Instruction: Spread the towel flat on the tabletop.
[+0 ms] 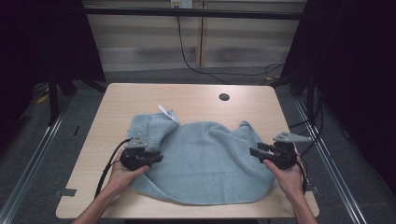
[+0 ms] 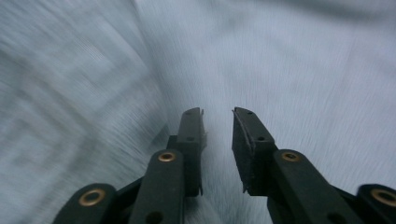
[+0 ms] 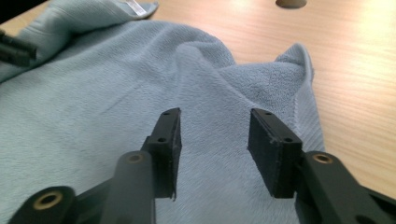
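My left claw (image 2: 218, 116) is hovering close over the light blue towel (image 1: 205, 158), its jaws standing a little apart with nothing pinched between them; cloth is lying under and ahead of the tips. My right claw (image 3: 215, 121) is gaping wider, also gripping nothing, and the towel's right part is spreading beneath and beyond it, a raised fold rising just ahead. In the high view my left claw (image 1: 156, 157) is sitting over the towel's left edge and my right claw (image 1: 254, 150) at its right edge, both pointing inward. The towel is lying rumpled across the near half of the counter (image 1: 196, 95).
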Demonstrator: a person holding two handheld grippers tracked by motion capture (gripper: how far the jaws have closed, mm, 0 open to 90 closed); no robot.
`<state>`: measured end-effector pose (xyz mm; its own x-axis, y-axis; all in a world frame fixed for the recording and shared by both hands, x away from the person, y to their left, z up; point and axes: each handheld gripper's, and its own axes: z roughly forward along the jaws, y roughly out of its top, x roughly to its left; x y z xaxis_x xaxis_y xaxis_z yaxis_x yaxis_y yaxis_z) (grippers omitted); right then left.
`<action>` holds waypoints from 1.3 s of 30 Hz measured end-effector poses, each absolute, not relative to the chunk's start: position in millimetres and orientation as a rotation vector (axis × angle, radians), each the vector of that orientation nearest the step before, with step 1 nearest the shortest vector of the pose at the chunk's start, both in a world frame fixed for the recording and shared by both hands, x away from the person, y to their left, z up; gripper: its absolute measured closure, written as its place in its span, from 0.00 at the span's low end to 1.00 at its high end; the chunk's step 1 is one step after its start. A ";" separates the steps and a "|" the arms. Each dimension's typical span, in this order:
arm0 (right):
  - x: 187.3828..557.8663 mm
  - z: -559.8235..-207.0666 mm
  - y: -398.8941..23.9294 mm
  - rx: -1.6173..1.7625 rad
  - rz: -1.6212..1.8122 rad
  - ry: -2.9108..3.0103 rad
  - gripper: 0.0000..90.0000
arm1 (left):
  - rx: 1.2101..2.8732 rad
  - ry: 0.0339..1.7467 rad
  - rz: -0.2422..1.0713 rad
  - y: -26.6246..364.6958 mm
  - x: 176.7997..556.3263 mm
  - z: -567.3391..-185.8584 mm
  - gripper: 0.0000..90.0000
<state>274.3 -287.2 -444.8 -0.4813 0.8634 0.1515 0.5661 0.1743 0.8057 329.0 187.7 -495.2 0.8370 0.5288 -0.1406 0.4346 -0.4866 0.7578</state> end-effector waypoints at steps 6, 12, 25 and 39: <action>310.5 -467.8 -293.6 1.395 1.118 2.094 0.54 | 2.191 0.701 0.132 200.6 311.7 -502.9 0.90; 339.1 -470.5 -294.8 1.432 1.136 2.041 0.51 | 2.156 0.724 0.091 213.2 298.5 -504.9 0.91; 357.2 -436.4 -302.1 1.447 1.303 1.951 1.00 | 2.129 0.780 0.043 218.4 296.1 -506.0 0.98; 330.8 -431.6 -323.8 1.454 1.251 1.920 0.71 | 2.122 0.788 0.026 218.2 294.5 -505.0 0.93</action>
<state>330.8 -323.8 -431.6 -0.3619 0.9150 0.1781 0.5329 0.0463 0.8449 294.5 218.2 -505.0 0.8012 0.5435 -0.2503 0.5260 -0.4403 0.7277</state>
